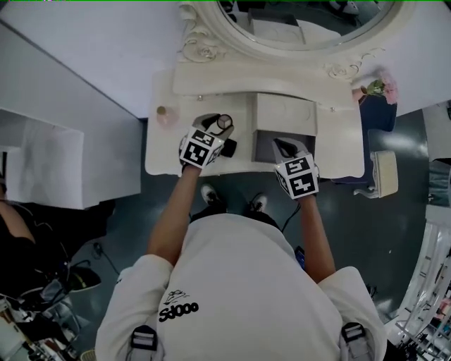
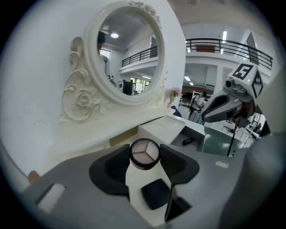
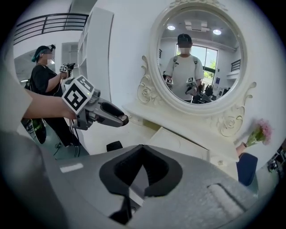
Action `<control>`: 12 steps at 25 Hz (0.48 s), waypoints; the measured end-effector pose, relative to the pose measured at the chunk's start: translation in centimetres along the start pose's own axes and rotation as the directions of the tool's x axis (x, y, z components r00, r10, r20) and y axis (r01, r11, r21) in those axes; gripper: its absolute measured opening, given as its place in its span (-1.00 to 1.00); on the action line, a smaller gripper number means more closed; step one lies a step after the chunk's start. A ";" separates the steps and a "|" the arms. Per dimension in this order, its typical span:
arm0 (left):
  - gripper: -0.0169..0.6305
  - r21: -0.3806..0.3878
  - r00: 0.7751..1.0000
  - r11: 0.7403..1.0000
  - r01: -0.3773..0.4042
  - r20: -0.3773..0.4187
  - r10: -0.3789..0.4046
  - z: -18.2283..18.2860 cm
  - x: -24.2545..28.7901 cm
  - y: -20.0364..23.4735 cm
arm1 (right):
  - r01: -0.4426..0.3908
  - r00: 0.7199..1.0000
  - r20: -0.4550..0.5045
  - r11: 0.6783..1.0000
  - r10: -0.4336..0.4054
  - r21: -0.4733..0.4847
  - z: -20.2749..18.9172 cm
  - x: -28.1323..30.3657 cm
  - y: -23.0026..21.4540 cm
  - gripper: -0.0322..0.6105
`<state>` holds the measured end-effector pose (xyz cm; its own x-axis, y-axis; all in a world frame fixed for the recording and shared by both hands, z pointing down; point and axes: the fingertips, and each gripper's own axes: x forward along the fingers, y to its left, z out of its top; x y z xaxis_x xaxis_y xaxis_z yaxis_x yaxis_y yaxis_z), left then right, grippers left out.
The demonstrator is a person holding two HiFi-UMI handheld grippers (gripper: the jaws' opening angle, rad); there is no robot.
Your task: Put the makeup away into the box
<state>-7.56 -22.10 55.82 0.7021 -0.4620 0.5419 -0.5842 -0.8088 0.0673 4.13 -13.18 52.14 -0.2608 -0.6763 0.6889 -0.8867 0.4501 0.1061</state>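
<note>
My left gripper (image 1: 222,127) is shut on a round compact (image 2: 144,153) with three pale powder pans, held above the white vanity table (image 1: 165,158). Under it a small black square compact (image 2: 155,193) lies on the tabletop. The white box (image 1: 283,113) stands open to the right, its lid raised; a small dark item (image 2: 188,141) lies in its grey inside. My right gripper (image 1: 285,147) hovers at the box's front, jaws shut with nothing between them. In the right gripper view my right gripper (image 3: 142,154) points at the table, with my left gripper (image 3: 103,114) at the left.
An oval mirror (image 1: 310,21) in a carved white frame backs the table. A small pink jar (image 1: 163,113) stands at the table's left end, a pink flower (image 1: 380,88) at its right. A stool (image 1: 384,173) sits on the floor to the right. Another person (image 3: 42,76) stands far left.
</note>
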 end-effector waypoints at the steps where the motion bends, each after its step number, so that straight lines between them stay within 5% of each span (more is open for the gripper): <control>1: -0.24 0.025 0.999 0.999 0.040 0.002 -0.040 0.9 0.7 -1.9 | 0.010 1.000 0.000 1.000 -0.010 0.010 -0.6 -0.6 -0.6 -0.89; 7: -0.24 0.212 0.973 0.950 0.228 -0.087 -0.214 2.9 6.6 -12.5 | 0.066 0.998 -0.020 0.995 -0.065 0.079 -5.7 -4.3 -4.6 -0.89; 12: -0.24 0.136 0.943 0.948 0.287 -0.216 -0.255 1.4 11.1 -17.6 | 0.080 0.996 -0.038 0.992 -0.076 0.099 -9.5 -6.8 -7.5 -0.89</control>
<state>11.09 -13.48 59.46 0.7225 -0.1510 0.6747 -0.2967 -0.9491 0.1054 16.15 -6.40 53.51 -0.1778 -0.6863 0.7052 -0.9381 0.3347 0.0892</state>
